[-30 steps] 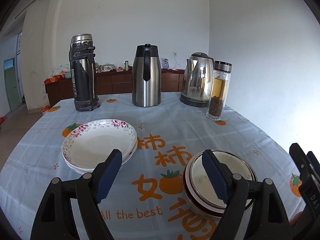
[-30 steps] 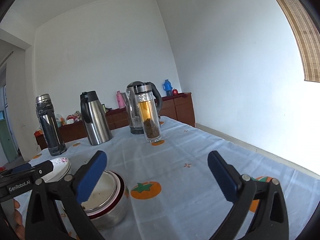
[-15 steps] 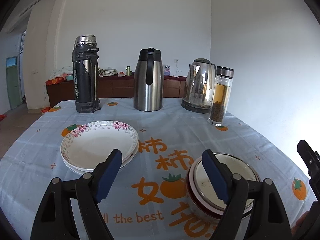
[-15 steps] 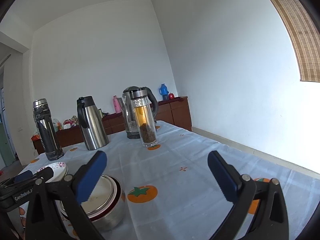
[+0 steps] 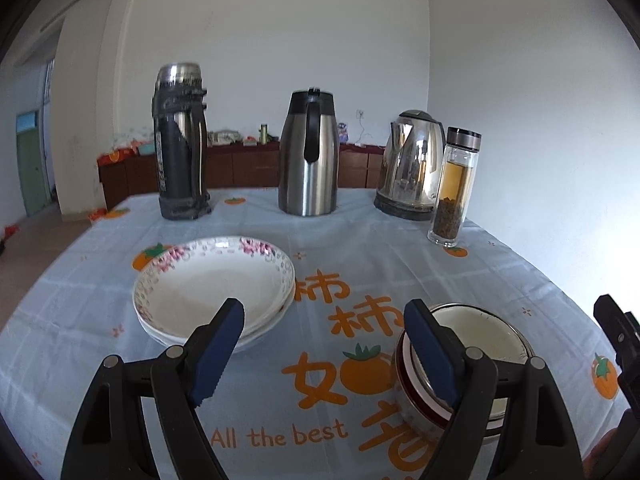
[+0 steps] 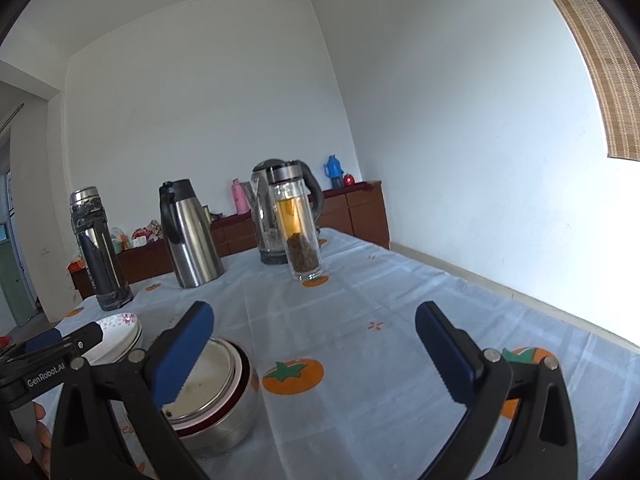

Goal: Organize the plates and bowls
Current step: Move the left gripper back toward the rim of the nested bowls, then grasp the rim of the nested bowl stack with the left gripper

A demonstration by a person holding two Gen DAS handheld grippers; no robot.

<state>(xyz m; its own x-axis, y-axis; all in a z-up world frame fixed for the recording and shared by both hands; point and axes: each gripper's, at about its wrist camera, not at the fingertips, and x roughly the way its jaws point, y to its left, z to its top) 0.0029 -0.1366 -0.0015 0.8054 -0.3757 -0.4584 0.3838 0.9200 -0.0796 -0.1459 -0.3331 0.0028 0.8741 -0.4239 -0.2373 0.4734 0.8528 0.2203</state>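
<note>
Far left: dark flask (image 5: 182, 142), steel jug (image 5: 310, 152), kettle (image 5: 412, 168), glass bottle (image 5: 456, 188) (amber liquid over dark leaves). Nearer: stacked floral plates (image 5: 212, 284) just beyond left gripper (image 5: 324, 352), spread, empty; nested bowls (image 5: 476, 340) right. Only in right view: blue thermos (image 6: 333, 170); bowls left of right gripper (image 6: 316, 354), spread, empty.

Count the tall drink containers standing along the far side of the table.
4, in a row left to right: dark flask, steel carafe, electric kettle, glass tea bottle nearest the right edge. None seem hidden.
</note>
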